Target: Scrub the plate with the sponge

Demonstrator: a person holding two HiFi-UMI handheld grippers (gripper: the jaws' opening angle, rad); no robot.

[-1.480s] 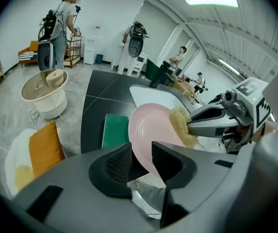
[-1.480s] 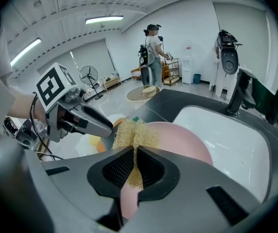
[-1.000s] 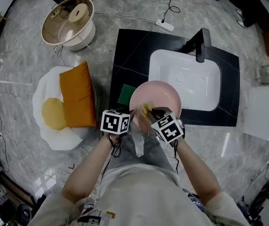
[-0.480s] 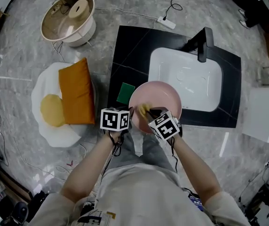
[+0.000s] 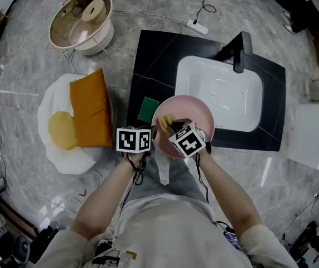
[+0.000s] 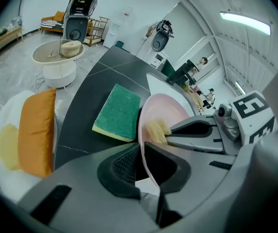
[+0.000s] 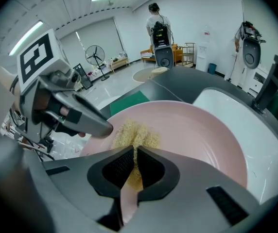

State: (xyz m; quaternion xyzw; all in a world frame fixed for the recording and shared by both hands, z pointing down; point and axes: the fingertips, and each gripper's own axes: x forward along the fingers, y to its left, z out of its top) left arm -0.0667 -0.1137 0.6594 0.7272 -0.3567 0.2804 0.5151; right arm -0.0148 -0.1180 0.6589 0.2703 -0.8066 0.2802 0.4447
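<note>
A pink plate (image 5: pixel 192 115) is tilted over the black counter's front edge, next to the sink. My left gripper (image 5: pixel 153 137) has the plate's left rim (image 6: pixel 144 130) between its jaws, which are closing, and the pads (image 6: pixel 122 164) press on it. My right gripper (image 5: pixel 169 127) is shut on a yellow scrub pad (image 7: pixel 135 134) and holds it against the plate's inner face (image 7: pixel 197 130). In the left gripper view the pad (image 6: pixel 157 129) shows at the tip of the right gripper (image 6: pixel 172 132). A green sponge (image 5: pixel 149 110) lies flat on the counter, left of the plate.
A white sink basin (image 5: pixel 226 94) with a black faucet (image 5: pixel 239 52) is set in the black counter (image 5: pixel 154 60). An orange cushion (image 5: pixel 91 115) lies on a white seat to the left. A round beige bowl-like stand (image 5: pixel 81 24) is far left. A power strip (image 5: pixel 196 28) lies on the floor.
The left gripper's jaws have closed onto the plate's rim. The right gripper has slid the yellow pad up and to the left across the plate.
</note>
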